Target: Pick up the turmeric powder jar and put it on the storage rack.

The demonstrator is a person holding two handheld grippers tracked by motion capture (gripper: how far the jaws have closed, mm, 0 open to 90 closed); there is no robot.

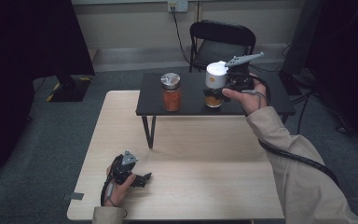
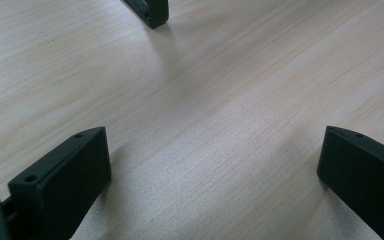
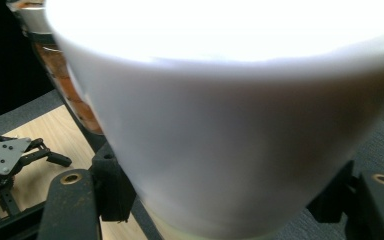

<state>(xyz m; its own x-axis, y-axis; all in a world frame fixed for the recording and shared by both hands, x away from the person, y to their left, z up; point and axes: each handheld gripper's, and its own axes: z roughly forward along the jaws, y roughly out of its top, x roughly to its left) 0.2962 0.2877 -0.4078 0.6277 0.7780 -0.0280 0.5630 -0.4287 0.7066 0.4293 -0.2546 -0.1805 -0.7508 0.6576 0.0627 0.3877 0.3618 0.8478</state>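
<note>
A jar with a tall white cap (image 1: 216,73) and amber contents stands on the black raised shelf (image 1: 265,100). My right gripper (image 1: 223,92) is shut on it from the right, its jaws around the jar below the cap. In the right gripper view the white cap (image 3: 230,125) sits between the two black fingers (image 3: 109,186). A second jar (image 1: 171,92) with a silver lid and orange-red contents stands to its left, apart from it. My left gripper (image 1: 143,179) rests on the wooden table (image 1: 200,154), open, with nothing between its fingers (image 2: 65,175).
The shelf's black leg (image 1: 149,131) stands on the table ahead of the left gripper, its foot (image 2: 151,11) close by. A black folding chair (image 1: 221,39) is behind the shelf. Grey carpet surrounds the table.
</note>
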